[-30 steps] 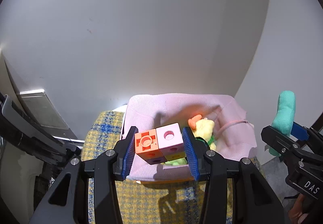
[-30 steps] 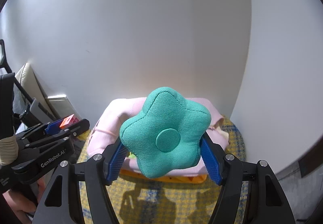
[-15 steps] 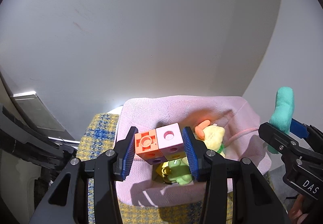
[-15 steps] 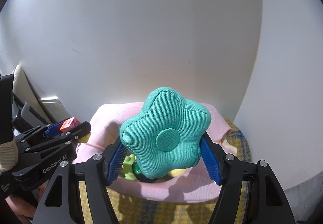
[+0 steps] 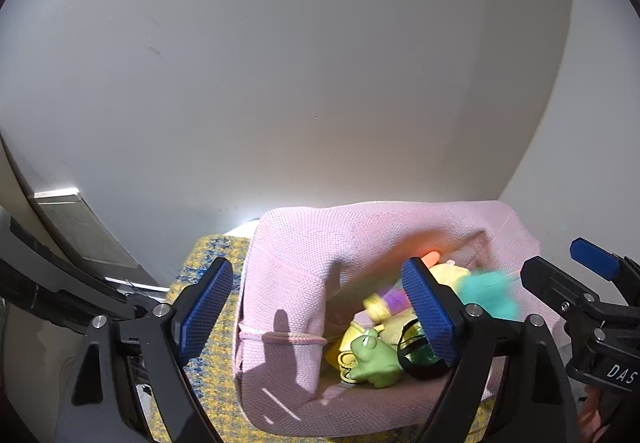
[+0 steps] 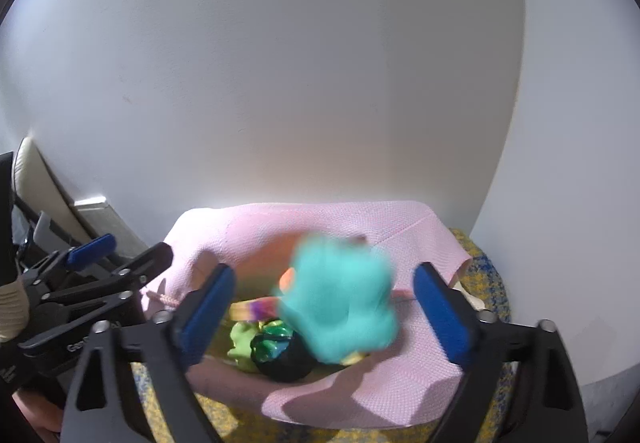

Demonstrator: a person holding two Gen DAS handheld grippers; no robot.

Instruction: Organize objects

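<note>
A pink fabric basket point(image 5: 304, 243) sits on a yellow-blue plaid cloth point(image 5: 208, 355) against a white wall; it also shows in the right wrist view point(image 6: 360, 223). My left gripper point(image 5: 318, 317) is open and empty above the basket. My right gripper point(image 6: 334, 317) is open; the teal flower cushion point(image 6: 340, 307) is blurred, falling between its jaws into the basket, and shows in the left wrist view point(image 5: 486, 293). The block cluster point(image 5: 386, 301) is blurred inside the basket, also seen in the right wrist view point(image 6: 256, 310). A green frog toy point(image 5: 374, 359) lies in the basket.
The basket also holds a yellow plush point(image 5: 448, 275), an orange piece point(image 5: 430, 257) and a dark round object point(image 6: 280, 353). A white wall stands close behind. A grey panel point(image 5: 76, 227) leans at the left.
Both grippers opened. The block cluster dropped from my left gripper and the teal flower cushion from my right, both into the basket. Both grippers moved closer over the basket.
</note>
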